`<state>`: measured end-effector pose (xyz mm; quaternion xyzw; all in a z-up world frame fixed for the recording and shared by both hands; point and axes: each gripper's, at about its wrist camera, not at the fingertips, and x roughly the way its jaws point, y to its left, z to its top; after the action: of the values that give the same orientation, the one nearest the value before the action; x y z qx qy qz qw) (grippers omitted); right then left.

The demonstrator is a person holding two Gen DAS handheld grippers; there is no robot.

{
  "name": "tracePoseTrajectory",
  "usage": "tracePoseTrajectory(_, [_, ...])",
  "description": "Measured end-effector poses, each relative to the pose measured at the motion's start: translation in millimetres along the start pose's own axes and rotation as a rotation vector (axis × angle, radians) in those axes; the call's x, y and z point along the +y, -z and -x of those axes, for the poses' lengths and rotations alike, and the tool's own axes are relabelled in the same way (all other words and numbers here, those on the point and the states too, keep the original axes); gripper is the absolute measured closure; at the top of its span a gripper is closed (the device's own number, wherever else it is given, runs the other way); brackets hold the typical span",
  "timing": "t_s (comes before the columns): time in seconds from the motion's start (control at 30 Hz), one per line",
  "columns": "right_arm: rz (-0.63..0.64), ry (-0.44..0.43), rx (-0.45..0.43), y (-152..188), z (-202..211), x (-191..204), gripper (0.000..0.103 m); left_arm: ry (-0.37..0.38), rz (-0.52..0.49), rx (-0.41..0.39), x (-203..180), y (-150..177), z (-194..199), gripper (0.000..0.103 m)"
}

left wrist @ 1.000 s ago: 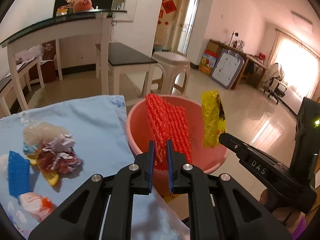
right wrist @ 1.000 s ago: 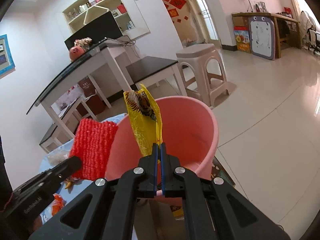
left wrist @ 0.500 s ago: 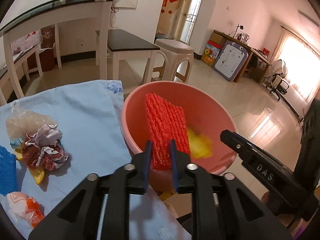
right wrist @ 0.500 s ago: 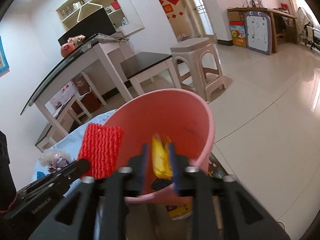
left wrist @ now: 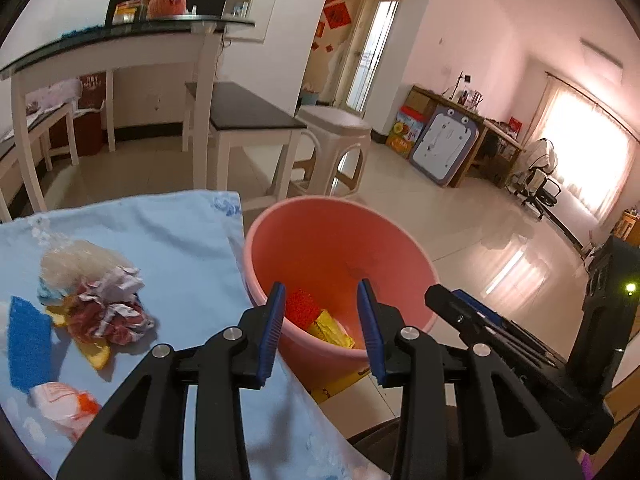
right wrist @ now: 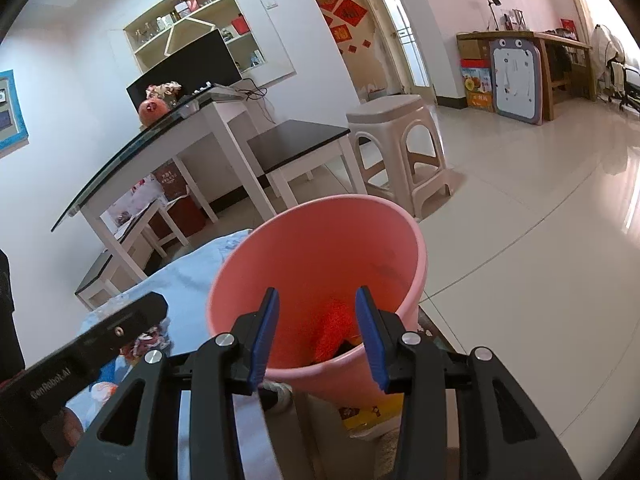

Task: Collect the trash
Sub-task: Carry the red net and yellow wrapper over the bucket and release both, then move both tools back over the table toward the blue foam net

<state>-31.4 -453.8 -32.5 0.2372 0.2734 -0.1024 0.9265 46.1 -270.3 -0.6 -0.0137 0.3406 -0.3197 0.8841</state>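
Observation:
A pink bucket (left wrist: 304, 224) stands beside the blue-clothed table (left wrist: 188, 248); it also shows in the right wrist view (right wrist: 320, 236). Inside lie the red foam net (left wrist: 302, 306) and the yellow wrapper (left wrist: 332, 330); the red net shows in the right wrist view (right wrist: 334, 322). My left gripper (left wrist: 322, 328) is open and empty over the bucket's near rim. My right gripper (right wrist: 316, 330) is open and empty over the bucket. More trash lies on the cloth: crumpled paper (left wrist: 112, 308), a clear bag (left wrist: 76, 260), a blue piece (left wrist: 28, 344), an orange peel (left wrist: 96, 354) and a wrapper (left wrist: 66, 402).
A white stool (left wrist: 336, 144), a black-topped bench (left wrist: 248, 116) and a glass-topped white table (left wrist: 120, 40) stand behind on the tiled floor. A yellow box (right wrist: 372, 416) lies under the bucket. The right gripper's body (left wrist: 540, 360) is at the left wrist view's right.
Both grippers opened. The yellow wrapper dropped first, then the red foam net; both now lie in the bucket.

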Motion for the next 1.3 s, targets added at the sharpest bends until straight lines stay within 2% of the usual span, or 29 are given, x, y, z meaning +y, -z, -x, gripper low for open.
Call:
tracePoseTrajectory(0.47, [0.090, -0.092, 0.012, 27.6, 38.5, 70.0, 0.062, -0.077, -0.012, -0.099, 31.5, 23.2, 96.0, 0.066])
tracePoseTrajectory(0.77, [0.162, -0.173, 0.072, 57.6, 43.3, 118.1, 0.056, -0.181, 0.040, -0.123, 83.0, 55.4, 147.7, 0.066])
tracePoseTrajectory(0.93, [0.212, -0.229, 0.091, 71.0, 44.1, 143.4, 0.050, -0.245, 0.107, -0.109, 126.8, 74.2, 165.8, 0.066])
tracePoseTrajectory(1.1, [0.269, -0.268, 0.107, 82.0, 43.2, 165.9, 0.048, -0.300, 0.194, -0.079, 165.7, 92.7, 172.5, 0.066])
tracePoseTrajectory(1.3, [0.310, -0.305, 0.134, 93.5, 35.9, 184.7, 0.043, -0.303, 0.284, -0.020, 197.3, 102.7, 164.2, 0.066])
